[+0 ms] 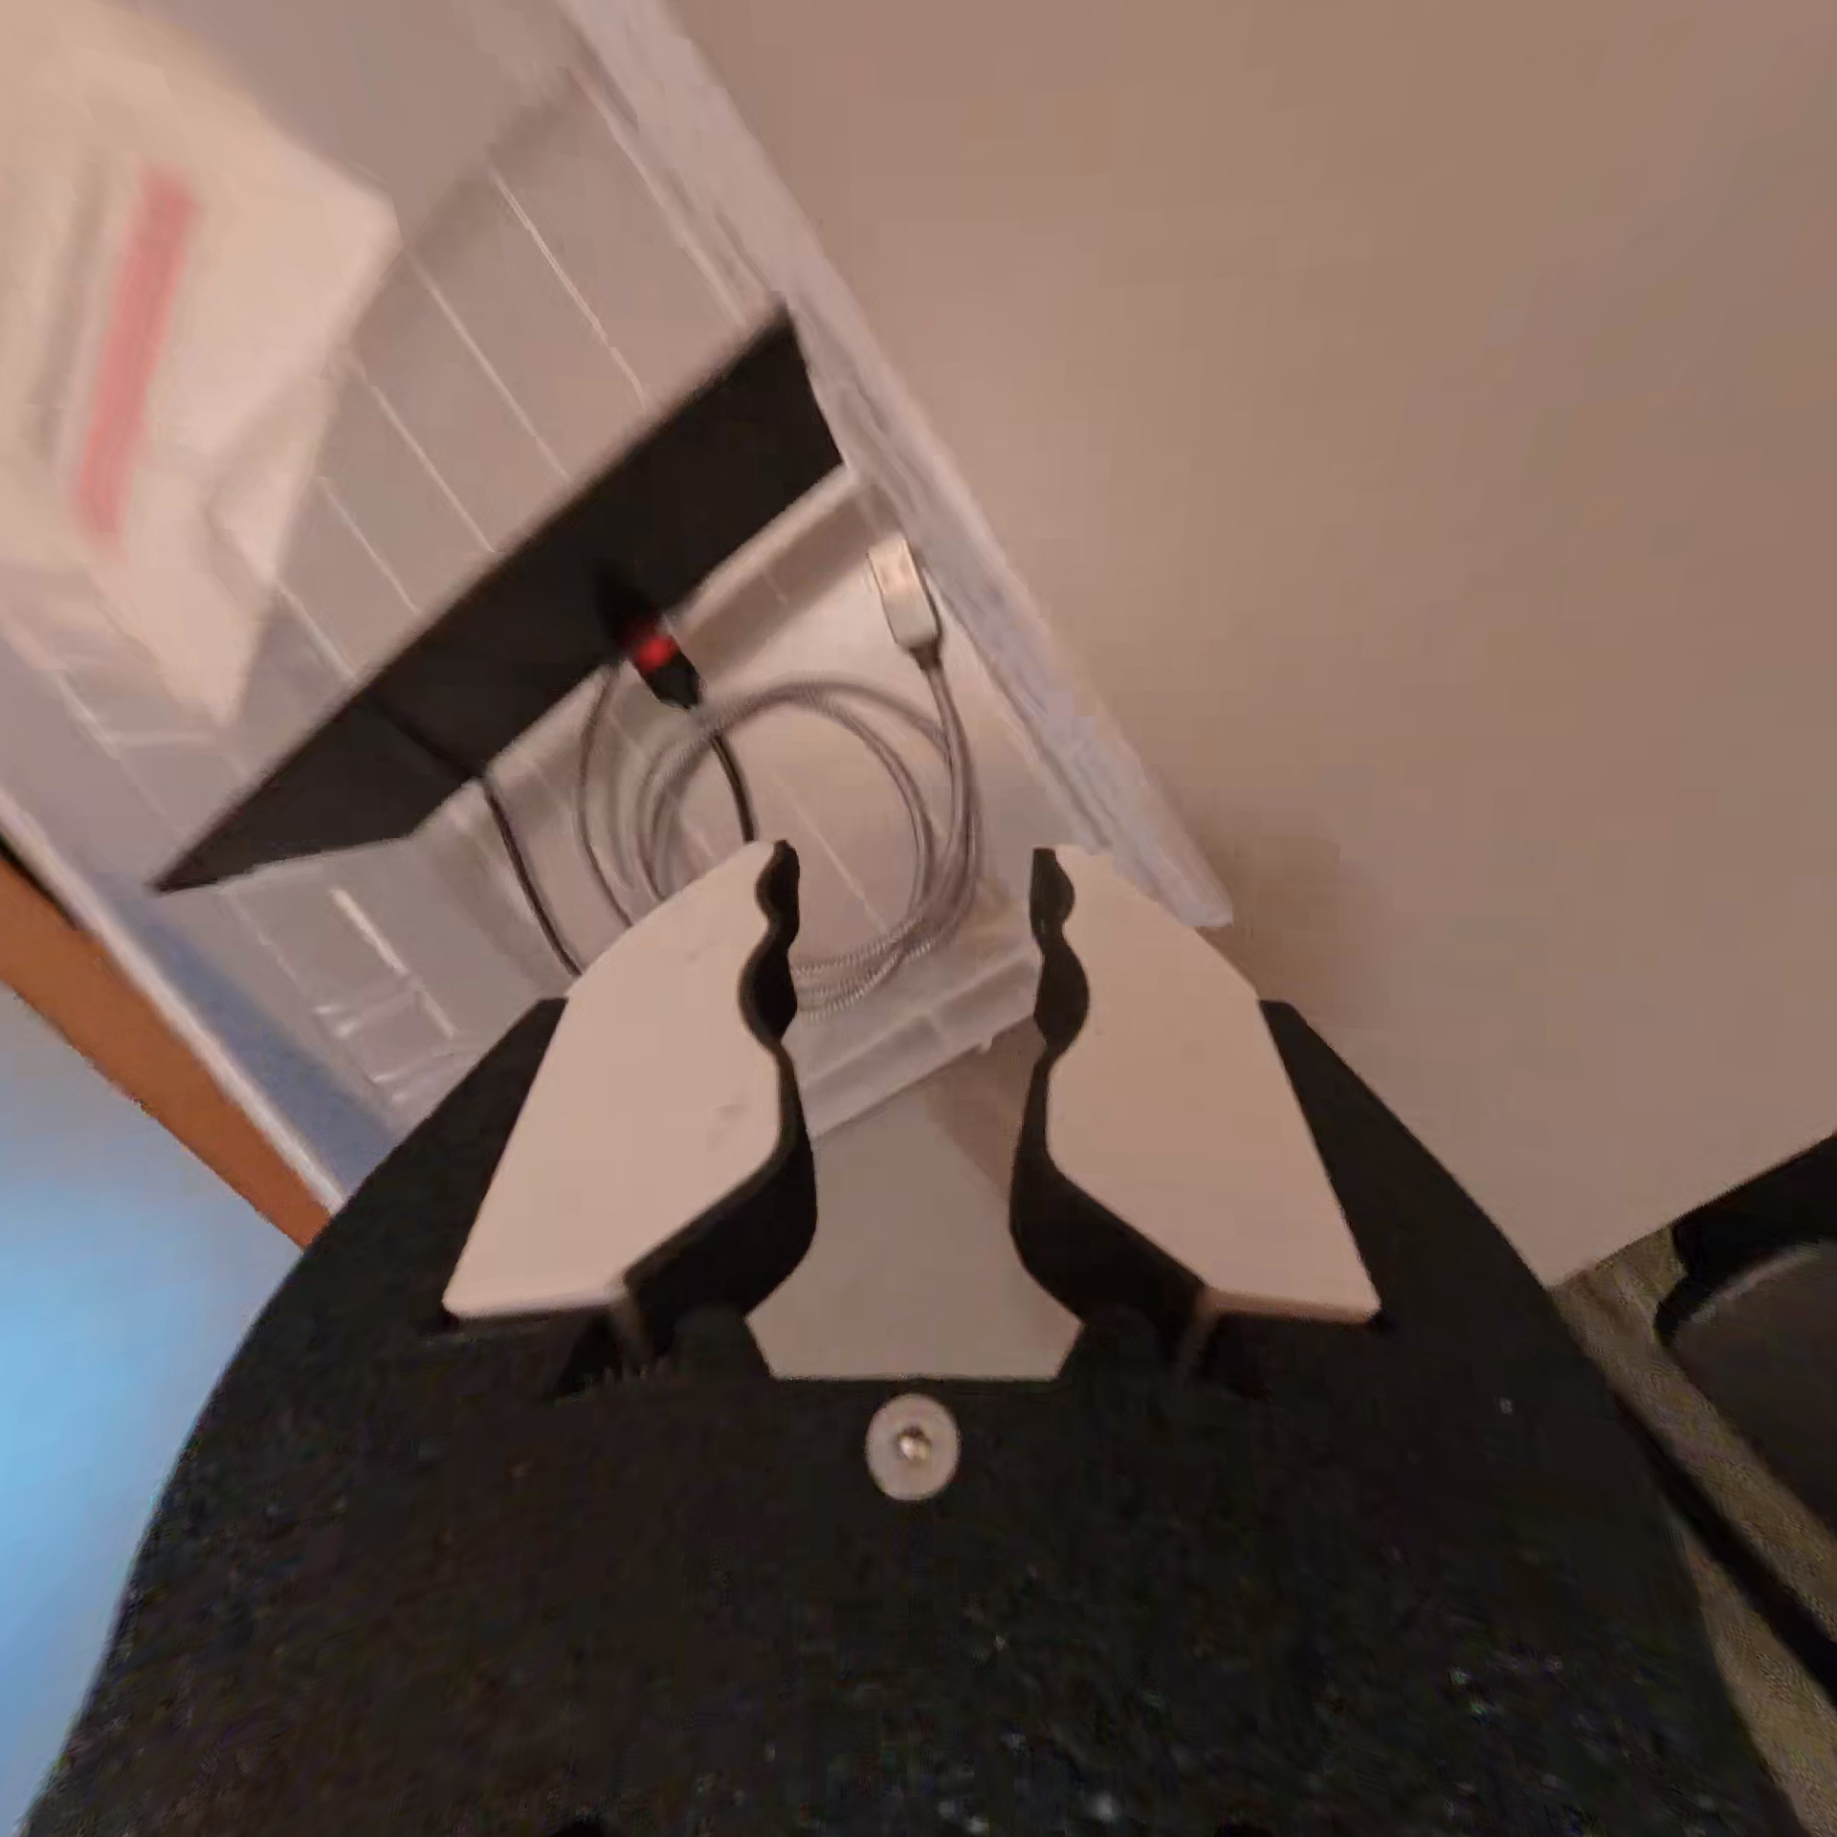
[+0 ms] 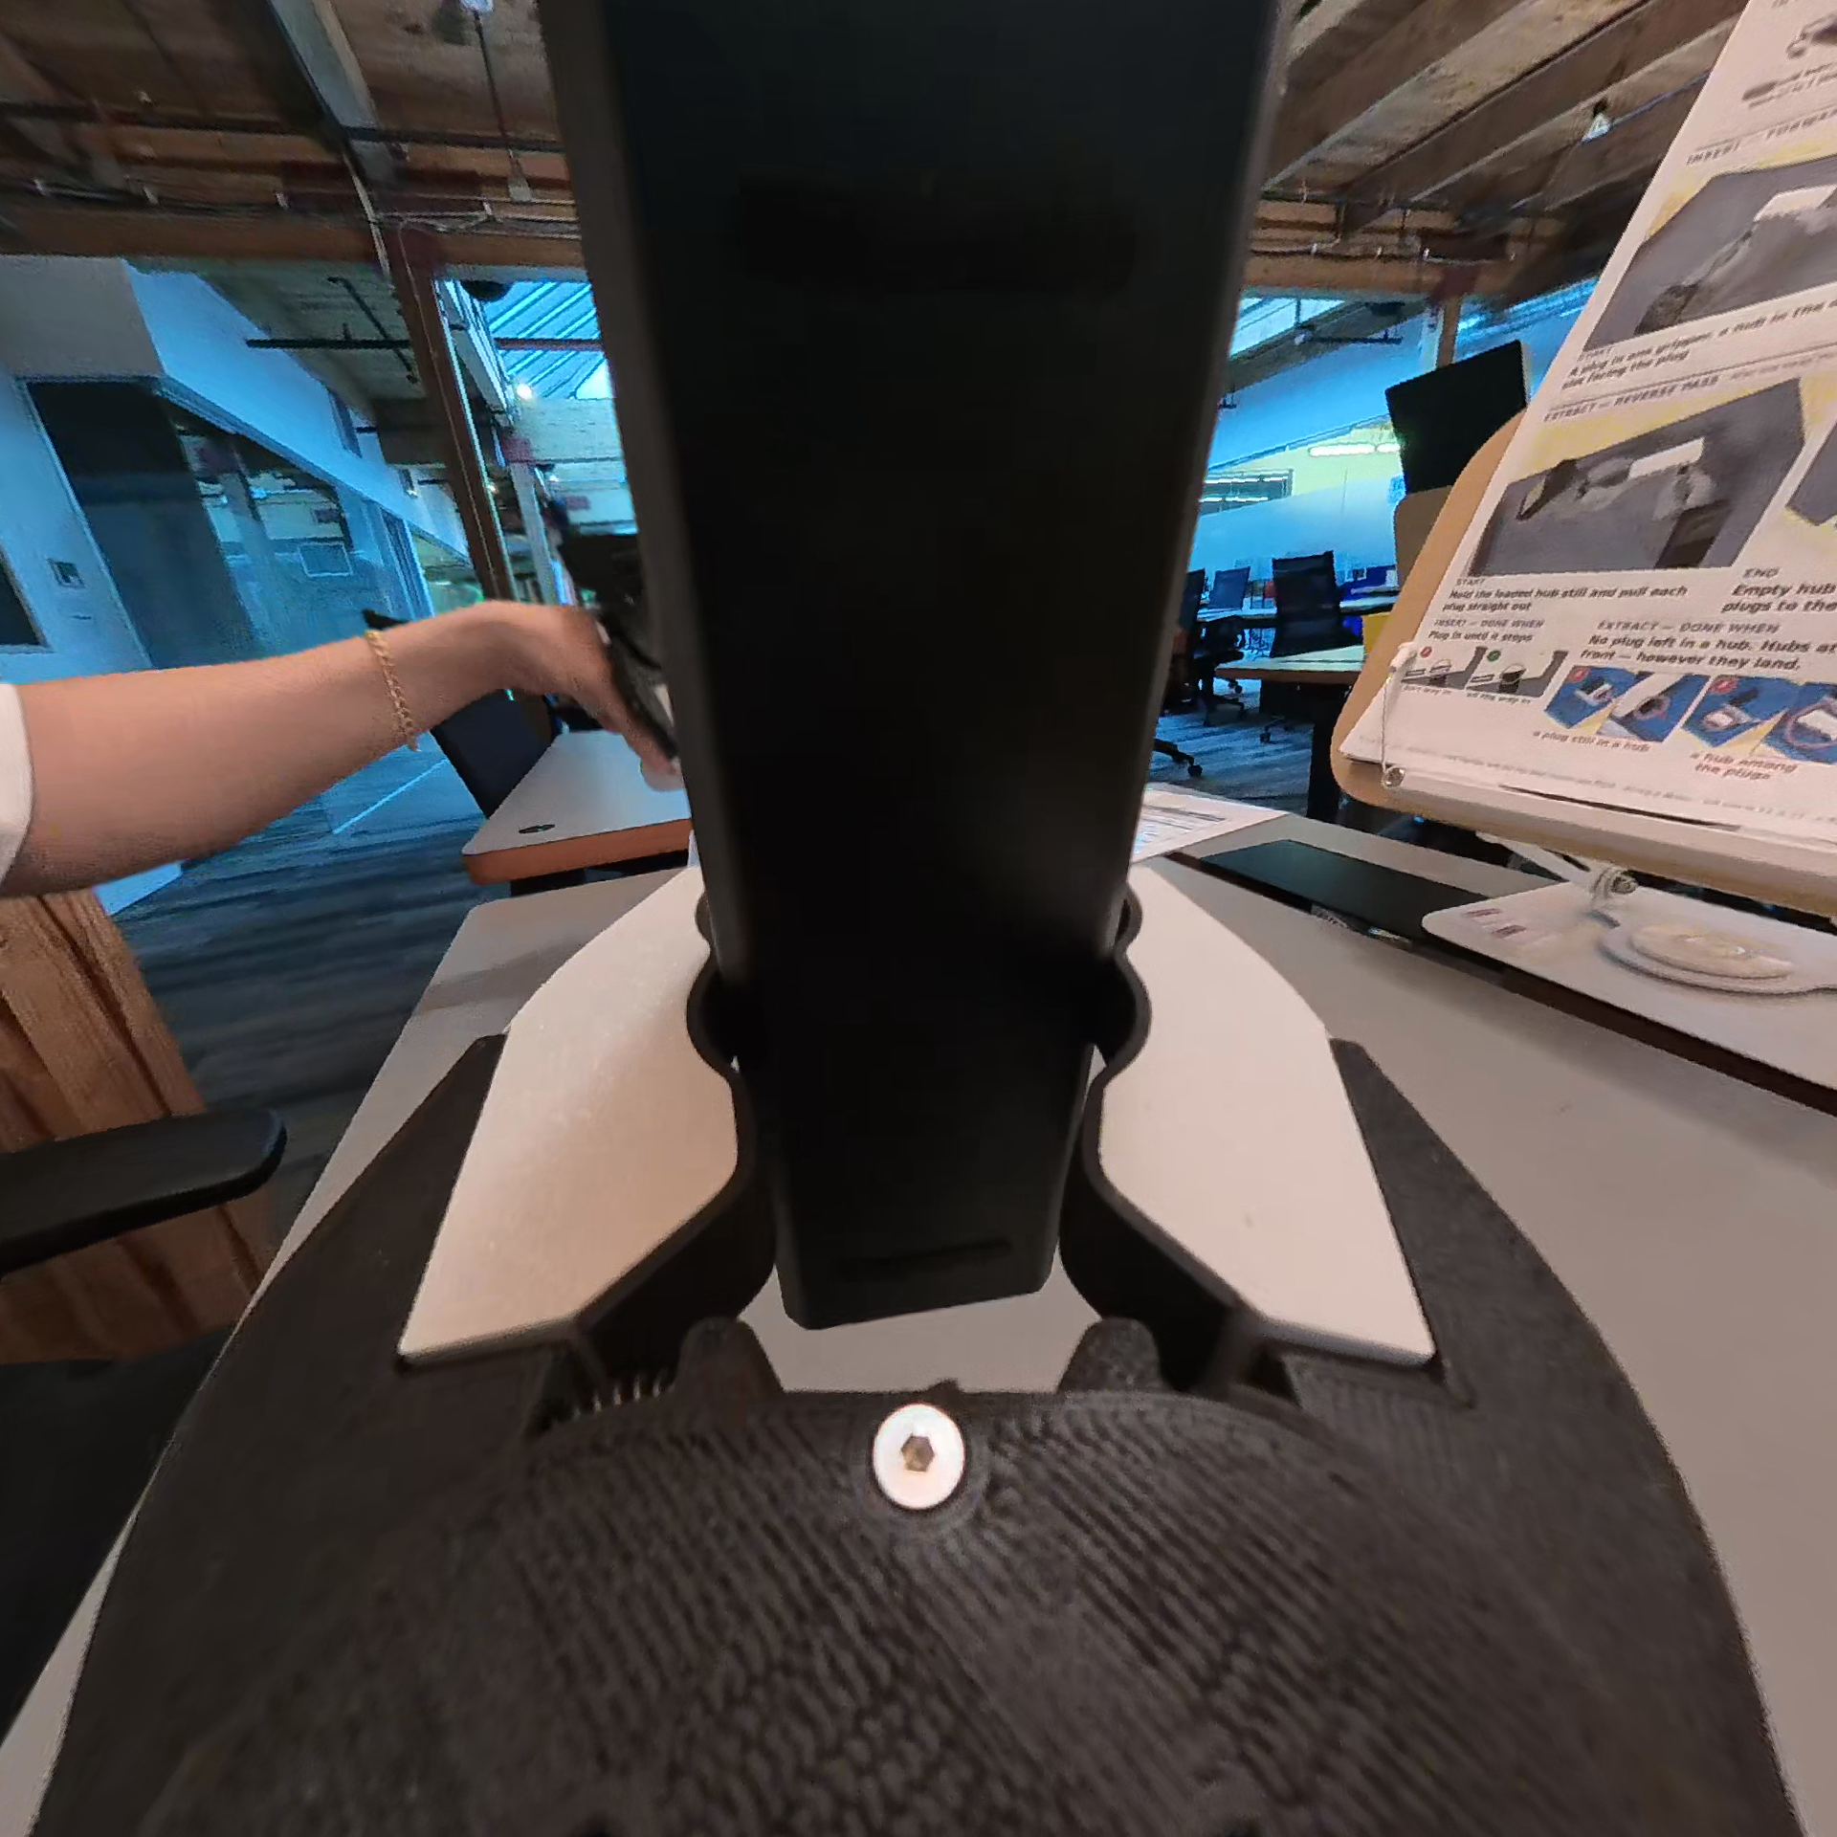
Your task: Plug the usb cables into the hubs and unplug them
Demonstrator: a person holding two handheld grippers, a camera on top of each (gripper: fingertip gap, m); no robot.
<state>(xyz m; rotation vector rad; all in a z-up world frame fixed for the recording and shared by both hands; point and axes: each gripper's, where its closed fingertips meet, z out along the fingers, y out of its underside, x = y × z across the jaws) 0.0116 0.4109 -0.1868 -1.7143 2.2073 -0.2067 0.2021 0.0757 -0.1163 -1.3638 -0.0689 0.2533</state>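
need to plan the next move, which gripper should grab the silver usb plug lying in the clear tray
Left. The left gripper is open, empty and aimed at the silver usb plug in the clear tray. The right gripper is shut on the black hub, so it is occupied.

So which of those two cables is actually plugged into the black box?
The black cable with the red-ringed plug: its end sits in the black hub. The silver braided cable lies coiled in the clear tray, its metal plug free.

The long black plastic hub [image 2: 915,696] runs off the top edge, hiding the person's hand [image 2: 557,666] behind it.
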